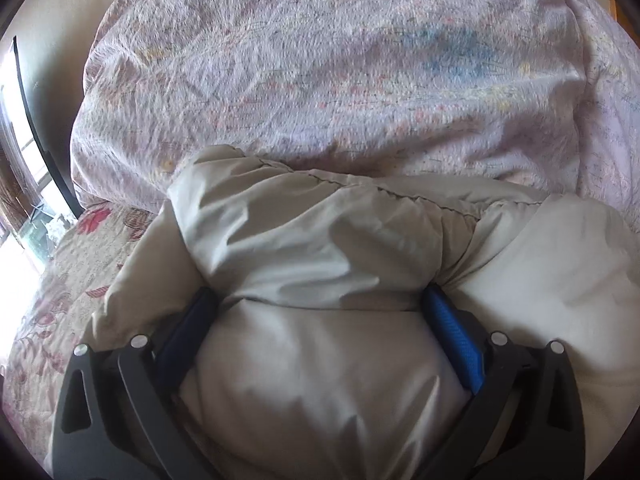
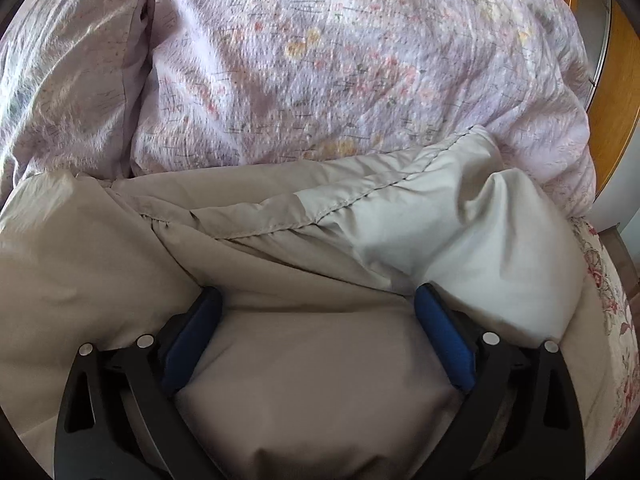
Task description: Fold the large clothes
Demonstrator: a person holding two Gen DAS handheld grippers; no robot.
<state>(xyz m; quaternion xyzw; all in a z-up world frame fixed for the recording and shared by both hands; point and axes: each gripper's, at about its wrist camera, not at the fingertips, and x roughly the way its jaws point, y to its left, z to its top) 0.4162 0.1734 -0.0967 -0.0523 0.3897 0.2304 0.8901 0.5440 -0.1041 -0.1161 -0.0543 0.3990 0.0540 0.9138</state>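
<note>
1. The left hand-held gripper (image 1: 320, 308) is straddling a thick roll of the beige padded garment (image 1: 320, 248), its blue pads (image 1: 452, 344) spread wide on either side of the bulk; whether they are actually squeezing the cloth or only bracketing it, I cannot tell.
2. The right hand-held gripper (image 2: 318, 304) is sitting the same way on the beige padded garment (image 2: 280, 240), jaws wide apart with puffy fabric filling the gap between its pads (image 2: 444, 340); firm grip or loose contact cannot be told here either.
3. The garment is lying on the bed, on the floral sheet (image 1: 60, 280), with its far edge touching the crumpled lilac duvet (image 1: 320, 72) heaped behind it.
4. Judging by the stitched seam (image 2: 360, 200) that runs across both views, the garment's long axis is lying side to side, across the line of the fingers, and the fold is apparently being carried away from the cameras toward the duvet.
5. To do this step well, both grippers probably should be closing deep enough to catch all the padded layers, not just the slippery outer shell.
6. Moving the two ends together and level would keep the seam straight and the folded edge even.
7. The filling is likely springy, so pressing down after laying the fold may help it stay.
</note>
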